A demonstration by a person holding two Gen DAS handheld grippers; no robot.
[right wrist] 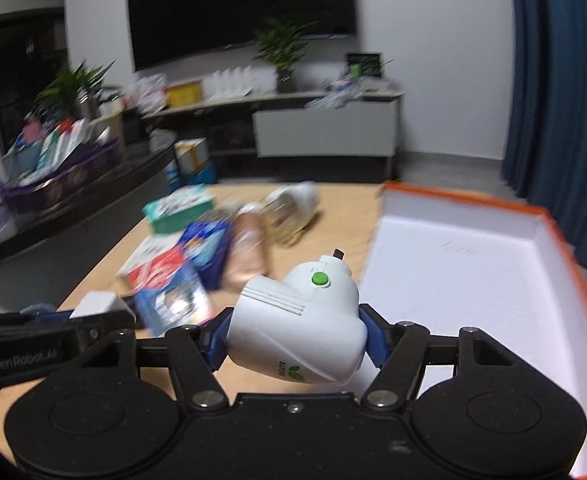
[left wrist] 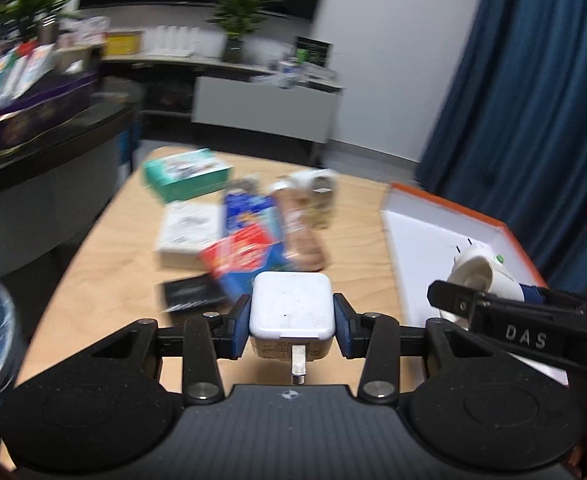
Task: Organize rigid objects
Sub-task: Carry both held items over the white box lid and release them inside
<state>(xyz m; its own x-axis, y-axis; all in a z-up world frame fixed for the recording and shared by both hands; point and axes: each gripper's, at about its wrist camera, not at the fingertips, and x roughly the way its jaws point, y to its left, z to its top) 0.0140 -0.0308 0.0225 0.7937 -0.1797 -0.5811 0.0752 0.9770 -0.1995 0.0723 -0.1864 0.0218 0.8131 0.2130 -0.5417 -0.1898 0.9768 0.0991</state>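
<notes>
My left gripper (left wrist: 292, 320) is shut on a white square plug adapter (left wrist: 291, 306), held above the wooden table (left wrist: 93, 280). My right gripper (right wrist: 293, 340) is shut on a white plug-in device with a green button (right wrist: 297, 328), held at the left edge of an open orange box with a white inside (right wrist: 453, 280). The box also shows in the left wrist view (left wrist: 425, 248), with the right gripper (left wrist: 473, 300) and its device (left wrist: 481, 276) over it. The left gripper shows in the right wrist view (right wrist: 93, 316).
Blurred items lie on the table: a green box (left wrist: 185, 174), a white box (left wrist: 187, 232), a red and blue pack (left wrist: 245, 252), a tan bottle (left wrist: 303, 232), a black flat item (left wrist: 191, 292). A dark counter (left wrist: 33, 140) stands left, a blue curtain (left wrist: 533, 100) right.
</notes>
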